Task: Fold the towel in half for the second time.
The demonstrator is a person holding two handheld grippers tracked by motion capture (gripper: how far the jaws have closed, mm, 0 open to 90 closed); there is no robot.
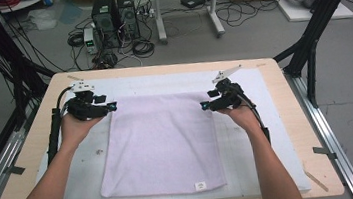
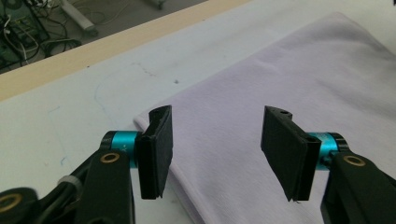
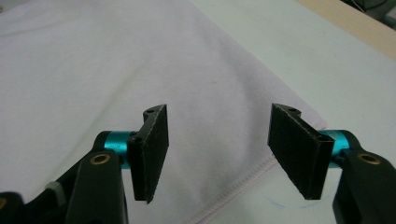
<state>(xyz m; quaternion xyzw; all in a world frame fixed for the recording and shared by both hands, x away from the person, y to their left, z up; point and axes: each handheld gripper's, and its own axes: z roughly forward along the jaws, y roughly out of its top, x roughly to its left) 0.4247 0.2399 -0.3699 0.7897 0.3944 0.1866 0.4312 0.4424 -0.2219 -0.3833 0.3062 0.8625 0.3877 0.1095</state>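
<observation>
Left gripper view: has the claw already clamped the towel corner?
No, the left claw stands open above the lilac towel, its two pads apart with the corner below, unpinched.

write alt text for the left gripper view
The left gripper has its two black jaws open above the corner of a pale lilac towel, nothing between them. The towel lies flat on a white mat; the table's wooden edge crosses the top left.

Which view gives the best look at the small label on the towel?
The high view: the whole lilac towel lies flat there, and its small white label sits by the near right corner. The left gripper view has one far corner of the towel, the right gripper view the other far corner with its stitched hem.
</observation>
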